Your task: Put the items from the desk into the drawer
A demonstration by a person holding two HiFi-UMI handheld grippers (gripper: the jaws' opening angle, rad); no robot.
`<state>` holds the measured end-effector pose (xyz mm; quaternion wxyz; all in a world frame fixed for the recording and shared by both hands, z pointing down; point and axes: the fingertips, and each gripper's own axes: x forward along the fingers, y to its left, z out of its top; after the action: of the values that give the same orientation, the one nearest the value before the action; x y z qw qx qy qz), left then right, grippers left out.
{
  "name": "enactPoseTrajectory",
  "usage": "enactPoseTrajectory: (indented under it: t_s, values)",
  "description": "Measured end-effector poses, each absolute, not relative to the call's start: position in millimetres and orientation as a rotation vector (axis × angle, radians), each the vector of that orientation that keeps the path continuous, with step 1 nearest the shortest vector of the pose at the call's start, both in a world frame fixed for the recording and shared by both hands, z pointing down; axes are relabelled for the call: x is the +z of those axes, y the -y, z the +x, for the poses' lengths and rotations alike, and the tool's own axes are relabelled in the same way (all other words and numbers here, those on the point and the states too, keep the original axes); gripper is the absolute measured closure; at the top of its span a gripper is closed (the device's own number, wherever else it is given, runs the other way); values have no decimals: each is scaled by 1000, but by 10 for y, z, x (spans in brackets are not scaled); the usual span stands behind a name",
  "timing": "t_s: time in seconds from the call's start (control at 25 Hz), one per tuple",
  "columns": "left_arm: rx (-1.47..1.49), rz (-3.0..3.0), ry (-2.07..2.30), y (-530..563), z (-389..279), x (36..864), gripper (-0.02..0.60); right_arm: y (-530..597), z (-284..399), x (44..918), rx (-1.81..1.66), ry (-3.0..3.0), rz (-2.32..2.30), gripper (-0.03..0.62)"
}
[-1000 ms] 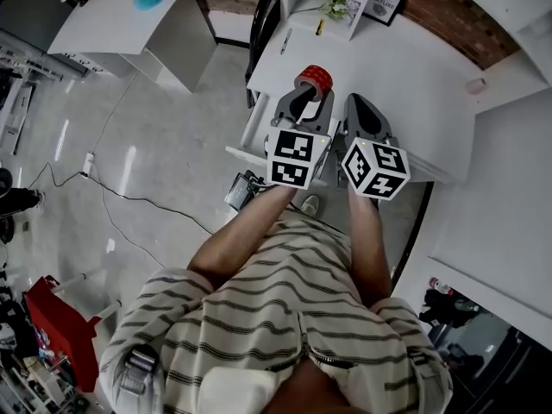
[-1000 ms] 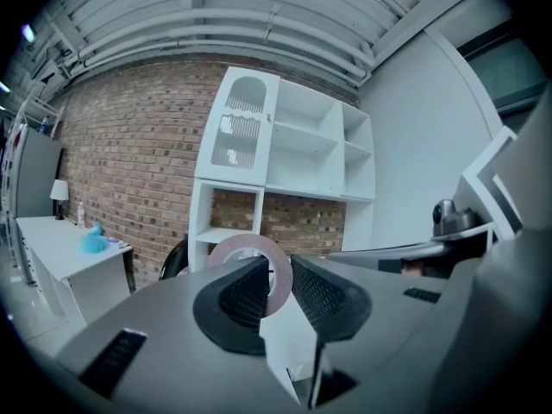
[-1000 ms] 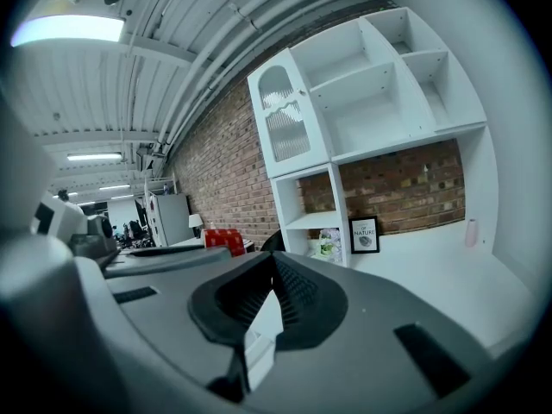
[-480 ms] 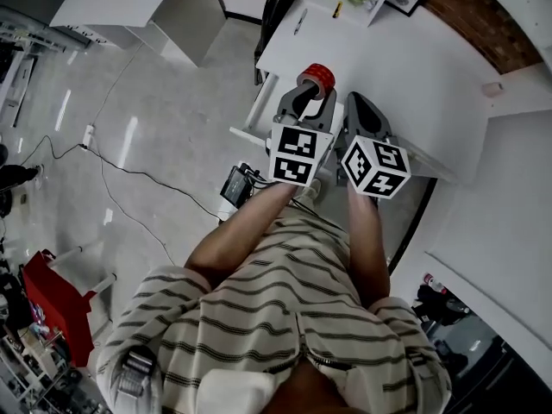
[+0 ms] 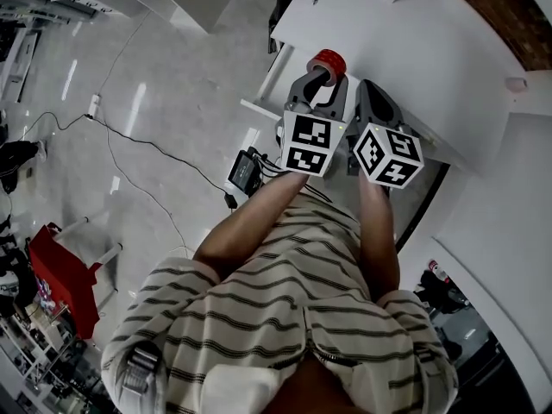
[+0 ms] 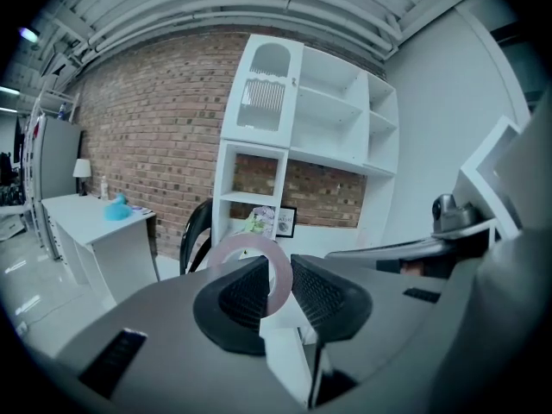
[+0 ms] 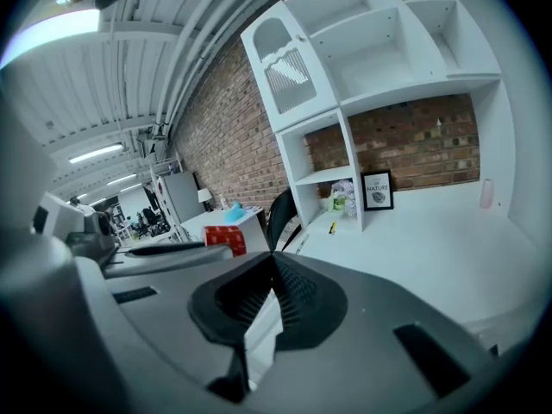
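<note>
Red tape roll [image 5: 329, 60] between left gripper [image 5: 324, 73] jaws, right gripper [image 5: 373, 91] alongside, above desk [image 5: 431, 50].

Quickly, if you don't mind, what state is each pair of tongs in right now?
Left tongs: shut on the red tape roll.
Right tongs: shut, holding nothing.

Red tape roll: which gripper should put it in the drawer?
Left. The left gripper holds the red tape roll between its jaws, so it probably just needs to carry it over. The right gripper is shut on nothing.
</note>
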<state>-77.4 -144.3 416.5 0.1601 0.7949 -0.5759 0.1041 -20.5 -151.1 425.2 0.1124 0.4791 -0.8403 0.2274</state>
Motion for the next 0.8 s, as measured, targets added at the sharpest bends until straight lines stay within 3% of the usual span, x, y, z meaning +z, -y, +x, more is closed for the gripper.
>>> enactPoseTrajectory:
  t_s: [0.8]
  values:
    - [466,2154,1634,1484,-845,4918,500,1635,-185,4916,822,2365,1364,583]
